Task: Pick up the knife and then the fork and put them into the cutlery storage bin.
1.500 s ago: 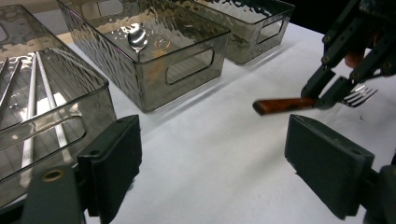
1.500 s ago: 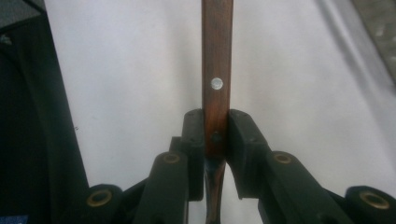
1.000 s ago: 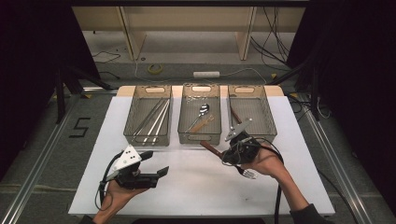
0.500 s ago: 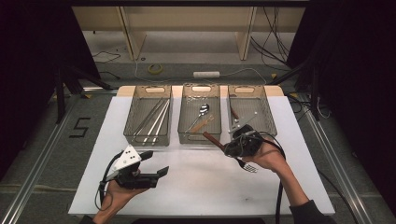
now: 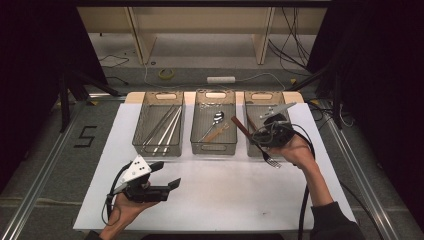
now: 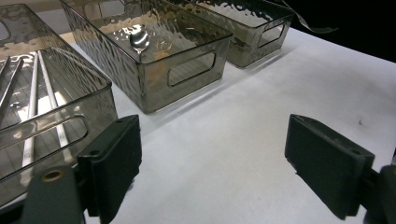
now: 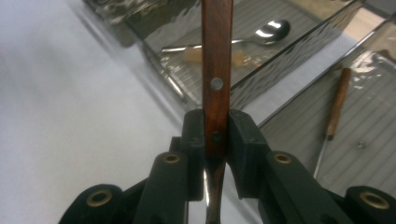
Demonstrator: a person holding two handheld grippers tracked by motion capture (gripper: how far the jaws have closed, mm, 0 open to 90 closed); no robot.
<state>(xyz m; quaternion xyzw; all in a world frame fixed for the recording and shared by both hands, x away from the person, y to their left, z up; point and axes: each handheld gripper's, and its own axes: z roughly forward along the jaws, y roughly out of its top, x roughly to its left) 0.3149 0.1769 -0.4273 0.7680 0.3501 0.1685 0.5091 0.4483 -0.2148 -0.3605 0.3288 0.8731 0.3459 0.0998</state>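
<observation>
The bench (image 5: 210,200) fills the middle of the high view under a white sheet, its near half bare so both hands have room to work. Across its far half three smoked plastic bins stand in a row, apparently one for each kind of cutlery. The left bin (image 5: 158,131) holds long thin metal sticks, probably chopsticks. The middle bin (image 5: 214,142) holds a spoon (image 5: 217,119) and a pale-handled piece. The right bin (image 5: 256,114), partly behind the right hand, holds a brown-handled utensil (image 7: 337,100), seen at the right of the right gripper view; a fork would plausibly belong there.

The right hand-held gripper (image 5: 261,139), at centre right of the high view, hovers over the near edge of the right bin. Its jaws are clamped on the fork (image 5: 255,141), gripping the wooden handle near its lower rivet. That leaves the handle's free end pointing up-left toward the middle bin and the tines (image 5: 272,161) hanging toward the person, so the grip sits near the balance point.

The left hand-held gripper (image 5: 167,175) rests at lower left of the high view, jaws spread wide with nothing between them. It is parked low on the bench in front of the bins, seemingly waiting.
</observation>
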